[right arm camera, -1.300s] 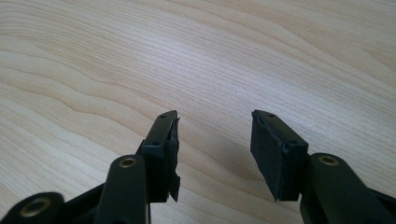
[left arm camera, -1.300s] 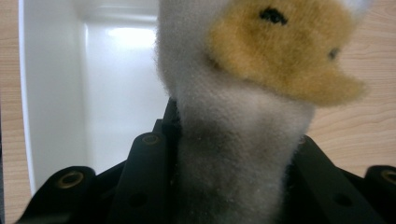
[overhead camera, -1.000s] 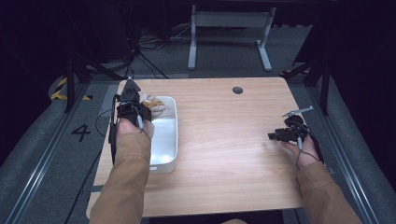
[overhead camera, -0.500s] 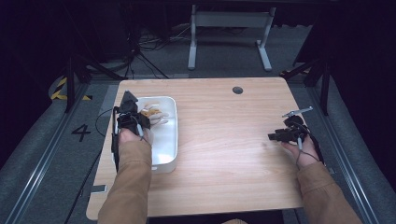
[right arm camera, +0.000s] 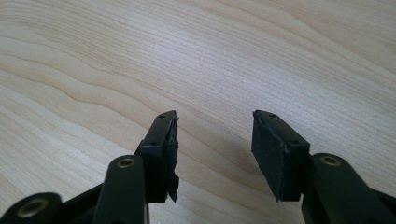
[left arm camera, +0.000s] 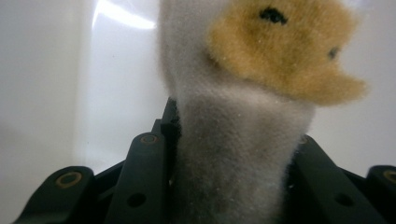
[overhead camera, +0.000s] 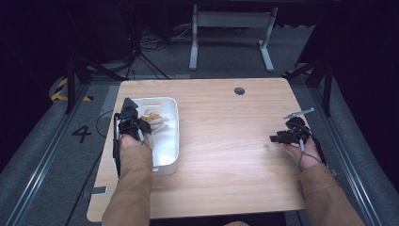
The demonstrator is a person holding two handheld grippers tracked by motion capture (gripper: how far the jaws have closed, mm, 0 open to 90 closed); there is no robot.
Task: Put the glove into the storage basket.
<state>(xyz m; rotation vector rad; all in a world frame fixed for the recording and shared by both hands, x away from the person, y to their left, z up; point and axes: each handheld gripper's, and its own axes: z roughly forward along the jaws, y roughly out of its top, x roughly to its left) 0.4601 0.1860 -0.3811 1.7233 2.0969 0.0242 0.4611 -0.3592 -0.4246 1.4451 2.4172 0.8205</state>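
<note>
My left claw (overhead camera: 133,114) is clamped on a plush toy (left arm camera: 243,116), a pale grey, fuzzy thing with a tan-orange patch that carries two small dark marks. In the left gripper view the toy's grey body fills the gap between my two black jaws, pressed by both pads, with the smooth white wall of the bin (left arm camera: 70,93) right behind it. From the high view, the claw and the toy (overhead camera: 155,121) sit inside the white bin (overhead camera: 170,155), which lies near the left edge of the counter (overhead camera: 226,155), closer to the far left corner than the near one. The toy is in the far half of the bin, its pale and tan parts sticking out toward the bin's right wall. My left hand and tan sleeve (overhead camera: 134,183) cover much of the bin's left side, so I cannot tell whether the toy touches the bin's floor.

My right claw (overhead camera: 275,139) is near the right edge of the counter, well apart from the bin, with its jaws spread and nothing between them; bare wood grain (right arm camera: 233,60) shows through the gap. A small dark round hole (overhead camera: 239,91) sits near the far edge.
</note>
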